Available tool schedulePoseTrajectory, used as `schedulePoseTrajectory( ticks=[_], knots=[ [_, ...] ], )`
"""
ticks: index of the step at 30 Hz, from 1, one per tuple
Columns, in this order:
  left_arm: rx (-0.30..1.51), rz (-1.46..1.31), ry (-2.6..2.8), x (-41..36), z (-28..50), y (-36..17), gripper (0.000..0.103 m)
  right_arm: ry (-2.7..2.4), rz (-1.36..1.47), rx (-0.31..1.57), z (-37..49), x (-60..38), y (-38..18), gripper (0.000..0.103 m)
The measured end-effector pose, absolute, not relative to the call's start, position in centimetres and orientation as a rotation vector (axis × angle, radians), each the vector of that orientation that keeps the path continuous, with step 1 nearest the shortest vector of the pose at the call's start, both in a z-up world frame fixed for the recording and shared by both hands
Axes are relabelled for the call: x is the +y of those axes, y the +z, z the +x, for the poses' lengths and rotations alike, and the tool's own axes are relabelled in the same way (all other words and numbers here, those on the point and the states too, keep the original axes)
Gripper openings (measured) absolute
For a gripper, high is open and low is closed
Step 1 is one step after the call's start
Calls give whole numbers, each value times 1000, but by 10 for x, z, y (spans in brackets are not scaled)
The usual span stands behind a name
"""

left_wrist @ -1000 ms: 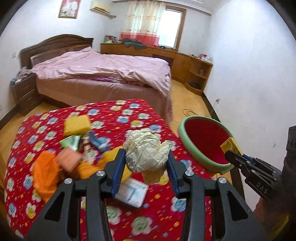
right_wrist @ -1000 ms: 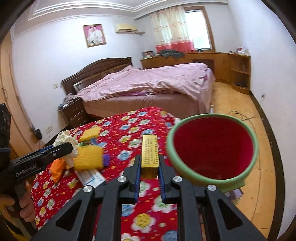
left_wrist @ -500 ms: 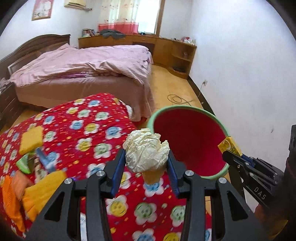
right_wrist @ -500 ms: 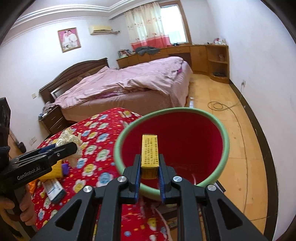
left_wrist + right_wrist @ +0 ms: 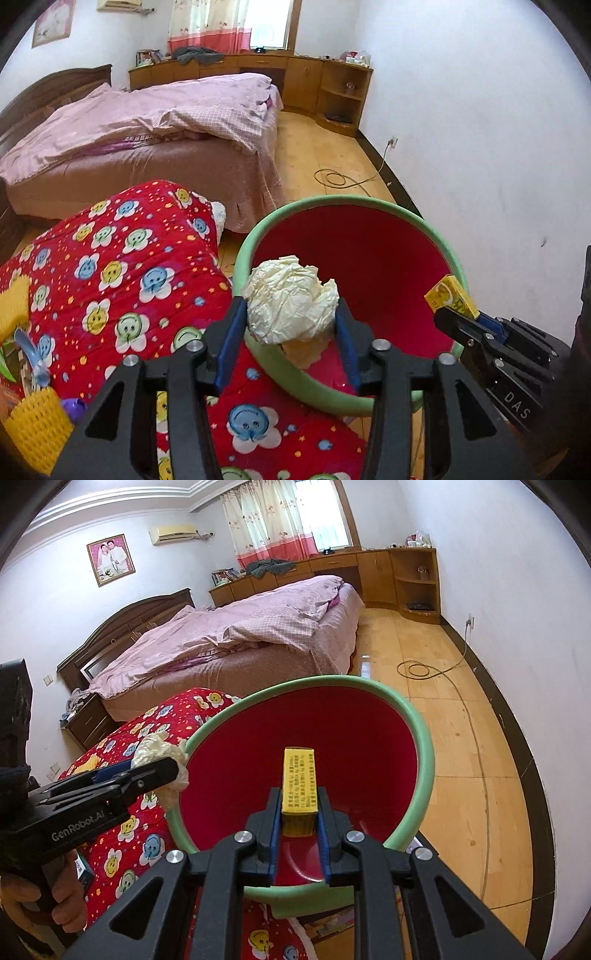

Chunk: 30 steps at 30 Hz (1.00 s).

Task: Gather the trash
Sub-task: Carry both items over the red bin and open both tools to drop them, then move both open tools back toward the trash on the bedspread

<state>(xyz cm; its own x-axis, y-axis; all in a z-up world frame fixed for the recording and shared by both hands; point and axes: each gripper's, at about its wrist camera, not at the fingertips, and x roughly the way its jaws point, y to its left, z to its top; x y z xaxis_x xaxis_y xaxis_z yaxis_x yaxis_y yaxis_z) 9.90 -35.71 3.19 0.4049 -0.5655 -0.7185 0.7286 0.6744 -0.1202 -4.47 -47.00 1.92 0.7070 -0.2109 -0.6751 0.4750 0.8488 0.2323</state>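
A crumpled cream paper ball [image 5: 288, 291] sits between the blue pads of my left gripper [image 5: 290, 308], just over the near rim of the green bin [image 5: 332, 201] with a red inside. The left jaws are opening, and the pads still touch the paper. My right gripper [image 5: 298, 794] is shut on a small yellow box [image 5: 299, 775] and holds it above the bin's mouth [image 5: 424, 746]. From the right wrist, the left gripper [image 5: 173, 771] and its paper [image 5: 155, 747] show at the bin's left rim. The yellow box [image 5: 448, 295] also shows at the right in the left wrist view.
A red flowered quilt [image 5: 129, 258] covers the surface left of the bin, with yellow pieces [image 5: 37, 424] and other litter at its left edge. Behind stands a bed with pink covers [image 5: 147, 122]. A cable [image 5: 417, 670] lies on the wooden floor; a white wall is at right.
Both grippers have swung right from over the quilt to the bin, which now fills the middle of both views. The left jaws stand slightly wider around the paper.
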Motion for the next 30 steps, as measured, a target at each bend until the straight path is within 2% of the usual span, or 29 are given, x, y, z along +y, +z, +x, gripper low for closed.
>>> schedulePoseTrajectory(
  ticks=[8, 18, 24, 30],
  knots=[
    [790, 202, -827, -356, 94, 41, 61, -392, 416, 660, -50, -470, 20, 44],
    [785, 160, -818, -335, 87, 54, 61, -390, 426, 640, -64, -463, 30, 49],
    [788, 135, -799, -311, 78, 61, 61, -383, 444, 622, -73, -453, 38, 64],
    [794, 114, -750, -278, 71, 67, 61, -345, 453, 641, -71, -436, 38, 68]
  ],
)
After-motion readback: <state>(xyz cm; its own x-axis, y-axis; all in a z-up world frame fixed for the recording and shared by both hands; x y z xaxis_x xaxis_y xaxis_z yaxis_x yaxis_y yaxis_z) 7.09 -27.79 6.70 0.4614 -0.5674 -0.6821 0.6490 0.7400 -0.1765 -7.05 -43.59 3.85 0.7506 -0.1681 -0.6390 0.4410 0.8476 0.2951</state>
